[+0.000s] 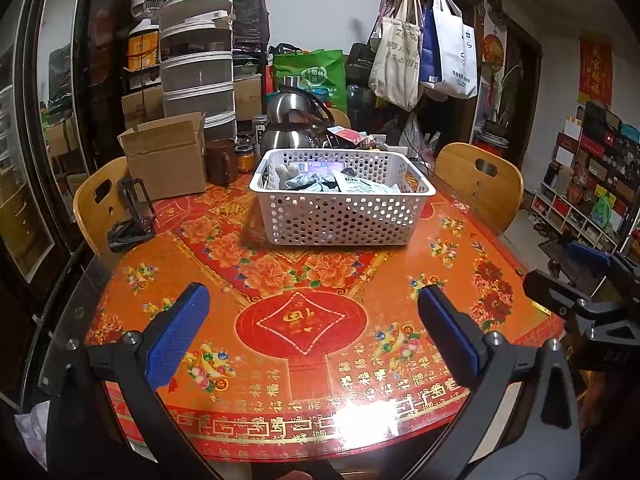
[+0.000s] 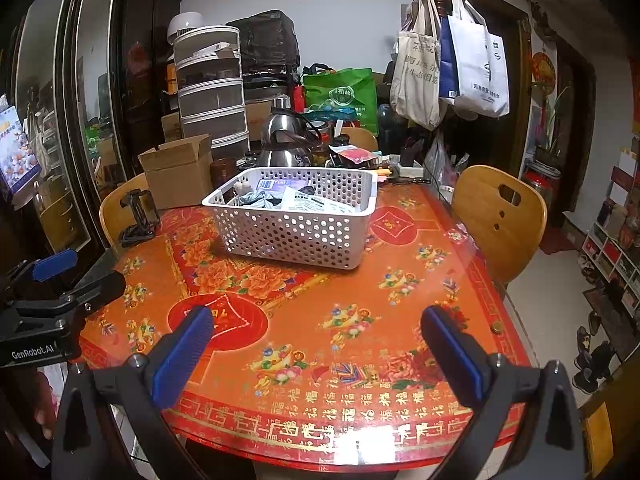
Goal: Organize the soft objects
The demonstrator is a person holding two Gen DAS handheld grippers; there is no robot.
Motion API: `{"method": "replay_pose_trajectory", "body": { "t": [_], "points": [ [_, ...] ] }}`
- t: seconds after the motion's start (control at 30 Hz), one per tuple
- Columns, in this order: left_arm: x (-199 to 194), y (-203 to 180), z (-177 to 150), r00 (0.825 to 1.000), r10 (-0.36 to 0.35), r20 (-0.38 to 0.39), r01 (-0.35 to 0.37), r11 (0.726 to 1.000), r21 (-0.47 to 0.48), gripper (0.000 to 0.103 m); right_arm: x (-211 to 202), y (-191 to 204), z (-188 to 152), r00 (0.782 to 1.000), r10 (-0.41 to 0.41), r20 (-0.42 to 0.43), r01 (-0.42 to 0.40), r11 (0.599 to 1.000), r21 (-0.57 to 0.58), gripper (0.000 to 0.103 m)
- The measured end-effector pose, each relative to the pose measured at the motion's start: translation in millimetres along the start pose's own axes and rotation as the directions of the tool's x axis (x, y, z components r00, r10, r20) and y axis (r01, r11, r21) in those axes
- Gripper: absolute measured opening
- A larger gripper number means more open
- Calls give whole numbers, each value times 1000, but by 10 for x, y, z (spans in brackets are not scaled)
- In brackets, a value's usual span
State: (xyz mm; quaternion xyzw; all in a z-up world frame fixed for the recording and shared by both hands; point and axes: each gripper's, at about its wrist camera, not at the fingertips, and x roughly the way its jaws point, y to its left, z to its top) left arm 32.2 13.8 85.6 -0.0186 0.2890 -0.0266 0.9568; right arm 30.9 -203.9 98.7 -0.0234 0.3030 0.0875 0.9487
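Both tools are held low over the near edge of the table, and neither carries anything: the left gripper is spread wide with its blue pads well apart, and the right gripper is likewise released, only patterned tablecloth being seen between its fingers. The white perforated basket is found well ahead of the left jaws and roughly centred on them; from the right wrist view it is placed ahead and somewhat to the left of the jaws. The soft objects are already heaped inside it: crumpled grey cloth, flat printed packets and a pale knobbly item whose nature cannot be told. No loose soft thing is seen on the cloth between the jaws and the basket, so the sorting is judged either finished or not yet begun with the contents. Several risks can be foreseen. The basket is light and the glossy covering slick, so it could be pushed away by a finger catching the rim. A pinched packet could drag the tangled cloth out with it. The steel kettle, jars and cardboard box crowded just beyond the basket could be knocked if a reach is carried too far.
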Motion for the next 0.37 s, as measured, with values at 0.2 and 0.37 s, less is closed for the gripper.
{"method": "replay_pose_trajectory", "body": {
  "t": [0.2,0.37],
  "points": [
    [11,0,-6,1000,-2,-1,2,1000,14,103,4,-5,-1,1000,1,-1,-1,1000,0,103],
    [0,-5,-2,1000,2,6,-2,1000,29,103,3,-3,-4,1000,0,-1,0,1000,-1,103]
  ]
}}
